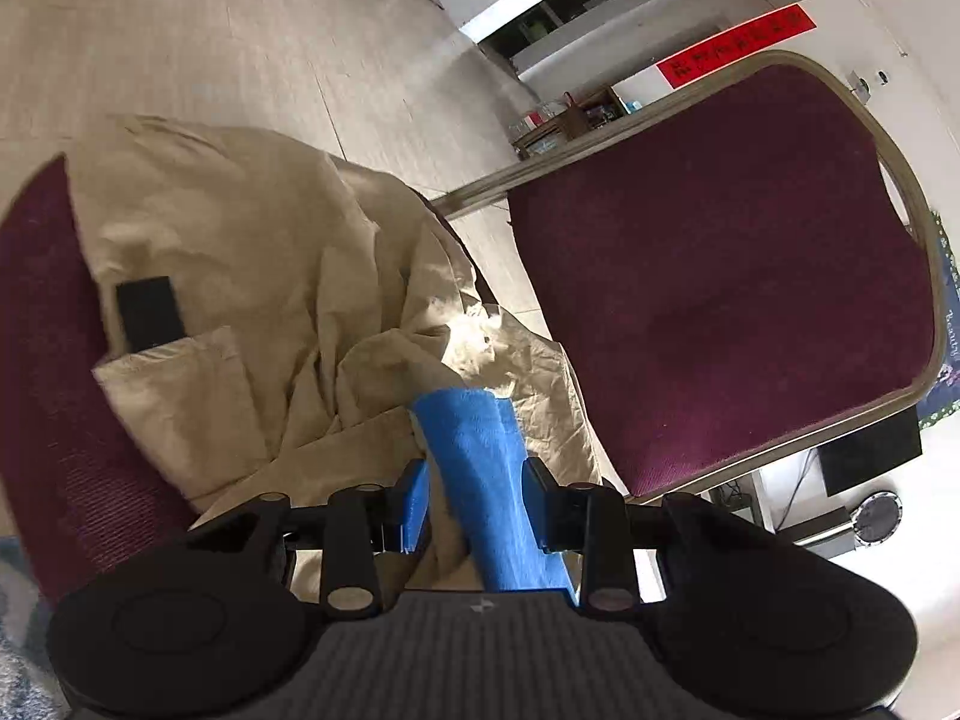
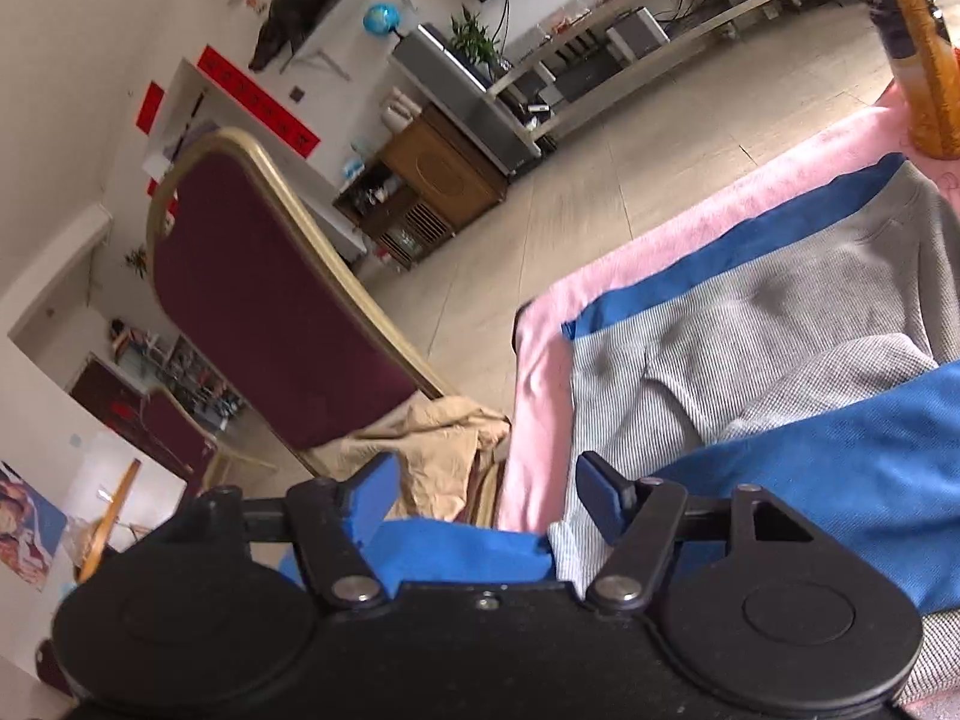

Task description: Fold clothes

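We carry a blue cloth [image 1: 480, 468] pinched in our left tool [image 1: 477, 480]; our right tool [image 2: 486, 483] gapes empty. At its two o'clock lies the grey garment [image 2: 750, 336]. Next, likely laying the cloth flat.

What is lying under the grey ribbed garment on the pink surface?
Under the grey ribbed garment lies a blue cloth, spread on the pink fabric surface. How far the blue cloth continues beneath the grey one is covered.
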`<state>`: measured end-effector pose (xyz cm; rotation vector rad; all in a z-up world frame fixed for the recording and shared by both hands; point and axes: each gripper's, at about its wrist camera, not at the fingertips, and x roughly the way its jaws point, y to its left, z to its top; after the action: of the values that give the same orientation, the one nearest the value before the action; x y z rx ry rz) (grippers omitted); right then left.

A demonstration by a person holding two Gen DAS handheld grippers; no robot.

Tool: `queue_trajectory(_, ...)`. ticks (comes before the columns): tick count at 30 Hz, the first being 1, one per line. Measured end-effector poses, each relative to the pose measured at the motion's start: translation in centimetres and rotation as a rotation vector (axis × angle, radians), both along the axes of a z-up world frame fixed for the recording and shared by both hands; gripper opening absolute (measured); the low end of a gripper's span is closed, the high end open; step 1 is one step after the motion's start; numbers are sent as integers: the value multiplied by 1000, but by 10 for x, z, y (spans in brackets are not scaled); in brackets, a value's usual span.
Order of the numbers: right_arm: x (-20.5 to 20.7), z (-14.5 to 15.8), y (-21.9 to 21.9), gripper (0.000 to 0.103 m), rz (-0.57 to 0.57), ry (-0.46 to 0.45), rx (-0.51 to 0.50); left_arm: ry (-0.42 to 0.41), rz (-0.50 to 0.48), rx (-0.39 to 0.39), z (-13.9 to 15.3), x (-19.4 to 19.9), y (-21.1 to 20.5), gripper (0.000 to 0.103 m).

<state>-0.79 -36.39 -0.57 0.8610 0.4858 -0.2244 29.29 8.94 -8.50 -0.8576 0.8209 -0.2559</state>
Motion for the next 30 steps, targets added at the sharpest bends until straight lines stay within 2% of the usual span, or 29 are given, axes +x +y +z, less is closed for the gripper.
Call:
queue_trajectory(3, 0, -4, 6, 64, 3, 17, -6, 38, 18, 6, -9, 10, -6, 31)
queue_trajectory(7, 1, -13, 8, 64, 1, 34, 16, 34, 63, -72, -23, 24, -5, 29)
queue_trajectory(8, 1, -15, 8, 64, 3, 38, 21, 16, 66, -68, -22, 25, -2, 24)
queue_trajectory(9, 1, -15, 9, 64, 4, 40, 24, -5, 69, -61, -21, 25, 0, 11)
queue_trajectory(10, 1, -16, 9, 64, 6, 41, 24, -27, 71, -54, -19, 26, 3, 2)
queue_trajectory(13, -2, -17, 8, 65, 3, 40, 23, -126, 47, 71, 3, 16, -5, 0)
queue_trajectory(15, -8, -17, 3, 65, -2, 34, 34, -191, 23, 117, 21, 6, -13, 0)
queue_trajectory(18, -22, -17, -7, 65, -11, 24, 58, -300, -46, 130, 53, -15, -28, 0)
queue_trajectory(21, -46, -18, -24, 65, -37, 23, 85, -416, -159, 164, 86, -47, -54, 0)
queue_trajectory(24, -84, -25, -49, 66, -84, 39, 86, -516, -268, 206, 113, -86, -90, 0)
queue_trajectory(30, -156, -52, -105, 66, -165, 94, 93, -722, -485, 294, 145, -173, -186, 0)
